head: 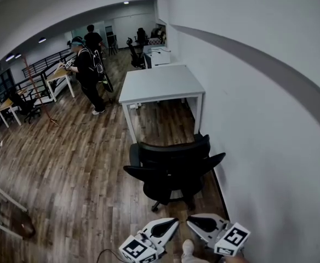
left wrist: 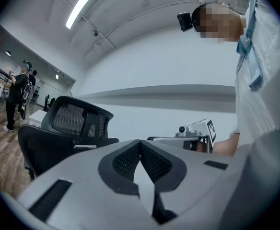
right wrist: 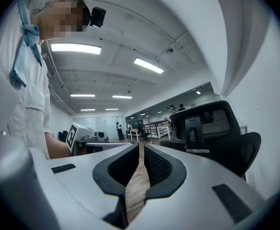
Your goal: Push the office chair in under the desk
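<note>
behind office chair point(head: 171, 171) — both claws closed

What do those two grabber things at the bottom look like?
The left gripper and right gripper are pale grey and pointed, with black ribbed pads inside. Each carries a white cube printed with black square markers. The person wears a light shirt.

Floor point(head: 67, 163): dark wood plank throughout. Wall point(head: 280, 163) at R: white, w/ grey band point(head: 247, 53) running along it. Ceiling point(right wrist: 130, 37): white, recessed spots point(head: 126, 3) and strip lights point(right wrist: 75, 48) lit. Far L: wood-top tables point(head: 58, 74) on white legs, black railing point(head: 42, 63) behind, black chair point(head: 26, 106) adj.
</note>
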The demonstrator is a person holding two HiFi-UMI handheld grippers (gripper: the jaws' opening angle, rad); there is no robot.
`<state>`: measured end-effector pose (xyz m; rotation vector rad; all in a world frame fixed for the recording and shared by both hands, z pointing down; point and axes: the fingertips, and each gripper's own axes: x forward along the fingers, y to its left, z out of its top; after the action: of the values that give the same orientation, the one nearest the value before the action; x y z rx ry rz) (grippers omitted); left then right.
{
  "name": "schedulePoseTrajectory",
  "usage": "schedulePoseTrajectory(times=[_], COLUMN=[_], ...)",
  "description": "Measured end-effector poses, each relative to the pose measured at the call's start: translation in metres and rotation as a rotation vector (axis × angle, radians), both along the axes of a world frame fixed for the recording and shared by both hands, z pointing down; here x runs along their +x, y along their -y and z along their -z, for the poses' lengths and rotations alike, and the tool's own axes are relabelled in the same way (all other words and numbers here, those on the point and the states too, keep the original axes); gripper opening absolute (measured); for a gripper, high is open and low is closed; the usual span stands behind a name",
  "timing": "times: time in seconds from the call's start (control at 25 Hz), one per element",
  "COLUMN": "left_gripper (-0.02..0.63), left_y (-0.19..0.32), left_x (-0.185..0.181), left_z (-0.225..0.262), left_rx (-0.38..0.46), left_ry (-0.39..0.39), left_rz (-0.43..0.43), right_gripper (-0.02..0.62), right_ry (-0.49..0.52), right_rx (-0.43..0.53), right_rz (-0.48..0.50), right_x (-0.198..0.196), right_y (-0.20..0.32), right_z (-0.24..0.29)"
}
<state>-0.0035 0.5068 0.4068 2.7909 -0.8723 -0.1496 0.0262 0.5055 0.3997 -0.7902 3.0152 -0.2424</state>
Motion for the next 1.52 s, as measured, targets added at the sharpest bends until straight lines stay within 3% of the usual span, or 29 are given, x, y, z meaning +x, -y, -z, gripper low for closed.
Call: schedulePoseTrajectory(times=[0.36,0.6,1.12,1.52], left_gripper=[0.003,0.003,0.003,0.010], left_y=[0.081,0.124,0.157,0.177], left_x=[0.009,0.000,-0.008,-0.028], left_z=[0.001,-0.007,-0.024,-0.029], left_rx=[0.002,-0.006,-0.036,-0.036], left_ry=[0.010,0.084,0.174,0.314], left_rz=[0.030,0.091,0.087,0.083], right_gripper=[0.037,0.037,0.037,0.038], right_ry=[-0.018,-0.052,-0.131,-0.234], right_rx=[-0.012,-0.007,-0.002,-0.008], right_rz=[0.042,0.067,0.107,0.107], right_x=[0.014,0.032,0.030,0.024], right_y=[0.084,0.130,0.167,0.182], right_z=[-0.001,-0.004,-0.022,-0.030])
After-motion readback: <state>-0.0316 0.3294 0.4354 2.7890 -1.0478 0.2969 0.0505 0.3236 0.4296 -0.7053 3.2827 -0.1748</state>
